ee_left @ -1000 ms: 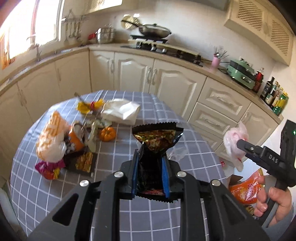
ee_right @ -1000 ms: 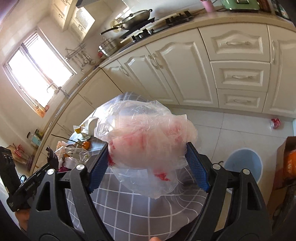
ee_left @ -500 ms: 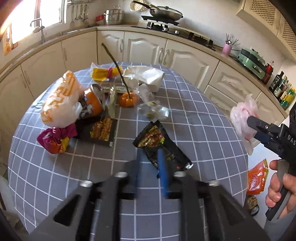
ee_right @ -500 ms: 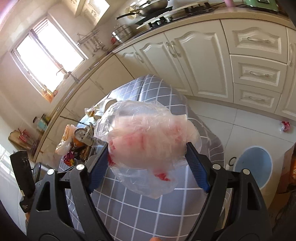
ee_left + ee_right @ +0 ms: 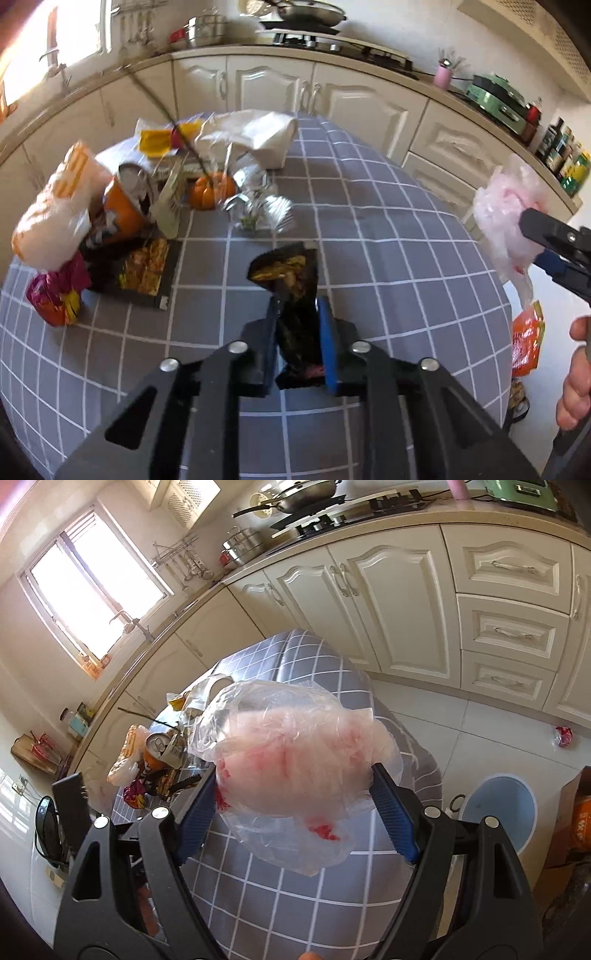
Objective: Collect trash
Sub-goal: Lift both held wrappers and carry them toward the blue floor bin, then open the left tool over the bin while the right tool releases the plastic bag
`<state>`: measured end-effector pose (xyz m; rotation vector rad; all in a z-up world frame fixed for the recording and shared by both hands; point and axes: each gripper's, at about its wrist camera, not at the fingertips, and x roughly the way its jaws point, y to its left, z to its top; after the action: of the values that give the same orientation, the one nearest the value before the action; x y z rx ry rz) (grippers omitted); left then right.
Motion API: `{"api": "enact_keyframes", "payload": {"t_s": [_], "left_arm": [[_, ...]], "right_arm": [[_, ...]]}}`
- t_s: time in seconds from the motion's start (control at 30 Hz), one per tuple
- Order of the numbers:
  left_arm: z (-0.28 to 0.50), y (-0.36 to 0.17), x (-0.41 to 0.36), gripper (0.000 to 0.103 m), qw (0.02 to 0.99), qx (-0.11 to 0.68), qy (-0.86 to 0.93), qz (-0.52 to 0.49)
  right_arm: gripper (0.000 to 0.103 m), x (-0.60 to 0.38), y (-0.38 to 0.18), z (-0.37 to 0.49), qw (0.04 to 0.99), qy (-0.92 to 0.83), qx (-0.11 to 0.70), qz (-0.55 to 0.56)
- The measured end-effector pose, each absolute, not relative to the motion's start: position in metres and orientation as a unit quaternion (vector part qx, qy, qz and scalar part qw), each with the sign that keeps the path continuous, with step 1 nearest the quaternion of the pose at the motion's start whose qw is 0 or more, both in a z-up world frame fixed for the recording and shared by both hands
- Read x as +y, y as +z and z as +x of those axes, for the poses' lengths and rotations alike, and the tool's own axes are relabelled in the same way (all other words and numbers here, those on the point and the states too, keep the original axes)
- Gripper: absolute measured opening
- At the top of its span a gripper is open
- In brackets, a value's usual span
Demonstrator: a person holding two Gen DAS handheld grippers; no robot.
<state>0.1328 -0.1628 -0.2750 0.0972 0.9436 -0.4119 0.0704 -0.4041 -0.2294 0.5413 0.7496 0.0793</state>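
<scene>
One black snack wrapper (image 5: 291,295) is pinched between the narrow jaws of the left gripper (image 5: 297,321), its long axis running away over the checked table (image 5: 388,258). One crumpled pink plastic bag (image 5: 295,760) is clamped in the right gripper (image 5: 295,805). One blue bin (image 5: 498,812) is seen on the floor just right of the table, nearer the right gripper; roughly eight items are left at the table's far left.

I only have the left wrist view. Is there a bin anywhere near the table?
Observer: Yes, the right wrist view shows a blue bin on the floor beside the table.
Operator: Anything on the floor by it?
Observer: A red crushed can lies near the cabinets.
Operator: How does the right gripper hold its load?
Observer: The right gripper has its fingers wide apart, pressed on the crumpled plastic bag.
</scene>
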Motion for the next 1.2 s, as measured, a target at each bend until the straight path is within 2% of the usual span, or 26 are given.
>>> {"api": "enact_keyframes", "payload": {"t_s": [0.37, 0.6, 0.8, 0.97, 1.2], "left_arm": [[0.120, -0.246, -0.212, 0.015, 0.855, 0.433, -0.284, 0.041], [0.110, -0.229, -0.331, 0.016, 0.820, 0.408, -0.391, 0.090], [0.107, -0.271, -0.442, 0.016, 0.756, 0.455, -0.451, 0.134], [0.110, -0.335, -0.517, 0.016, 0.701, 0.519, -0.457, 0.172], [0.118, -0.411, -0.574, 0.018, 0.639, 0.601, -0.437, 0.198]], "right_arm": [[0.078, -0.478, -0.232, 0.038, 0.894, -0.035, 0.334, 0.296], [0.078, -0.575, -0.272, -0.005, 0.858, -0.151, 0.345, 0.350], [0.078, -0.638, -0.342, -0.024, 0.803, -0.211, 0.379, 0.409], [0.078, -0.668, -0.403, -0.031, 0.756, -0.232, 0.402, 0.461], [0.078, -0.689, -0.472, -0.032, 0.697, -0.241, 0.410, 0.537]]}}
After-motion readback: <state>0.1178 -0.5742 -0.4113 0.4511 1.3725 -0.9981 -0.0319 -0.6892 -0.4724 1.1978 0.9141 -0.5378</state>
